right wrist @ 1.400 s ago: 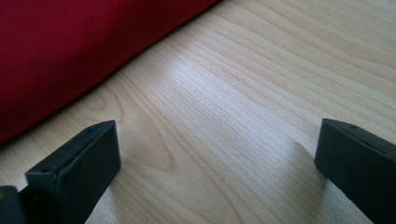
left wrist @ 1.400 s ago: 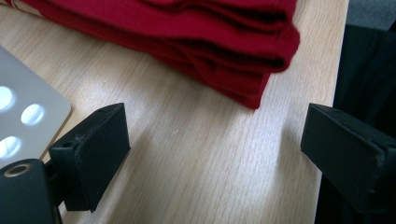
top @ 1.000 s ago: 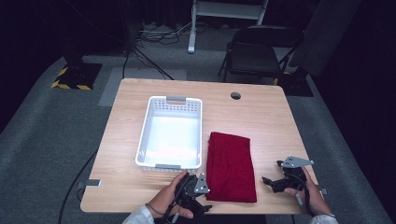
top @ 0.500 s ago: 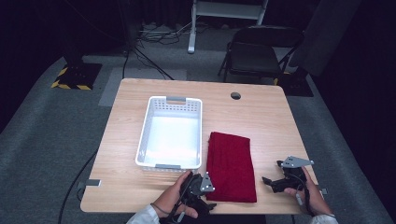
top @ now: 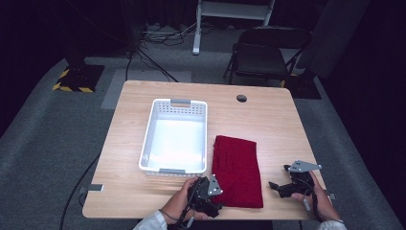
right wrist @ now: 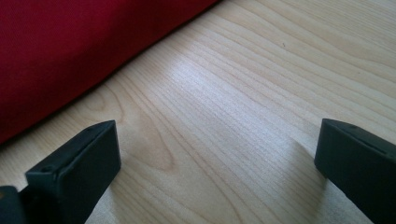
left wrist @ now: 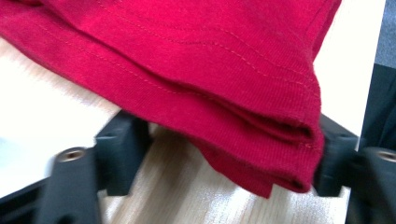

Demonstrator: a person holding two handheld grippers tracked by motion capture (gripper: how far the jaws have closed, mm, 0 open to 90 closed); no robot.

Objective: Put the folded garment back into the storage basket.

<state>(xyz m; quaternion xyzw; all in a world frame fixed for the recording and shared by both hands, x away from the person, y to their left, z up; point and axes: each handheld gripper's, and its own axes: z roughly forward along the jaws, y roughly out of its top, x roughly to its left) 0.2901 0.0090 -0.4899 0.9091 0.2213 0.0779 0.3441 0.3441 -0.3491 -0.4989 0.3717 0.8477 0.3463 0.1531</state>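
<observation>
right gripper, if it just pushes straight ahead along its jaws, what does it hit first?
Probably the red cloth. The right gripper is open over bare table, and the cloth's edge crosses ahead and to one side. How squarely it would meet the cloth is unclear.

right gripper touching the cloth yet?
No. In the right gripper view the right gripper stands open over bare table, with the red cloth off to the side, outside the jaws.

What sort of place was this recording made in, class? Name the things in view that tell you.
Probably a studio or lab set up for recording: a lone wooden table on grey carpet, loose cables across the floor, a folding chair and dark surroundings.
</observation>
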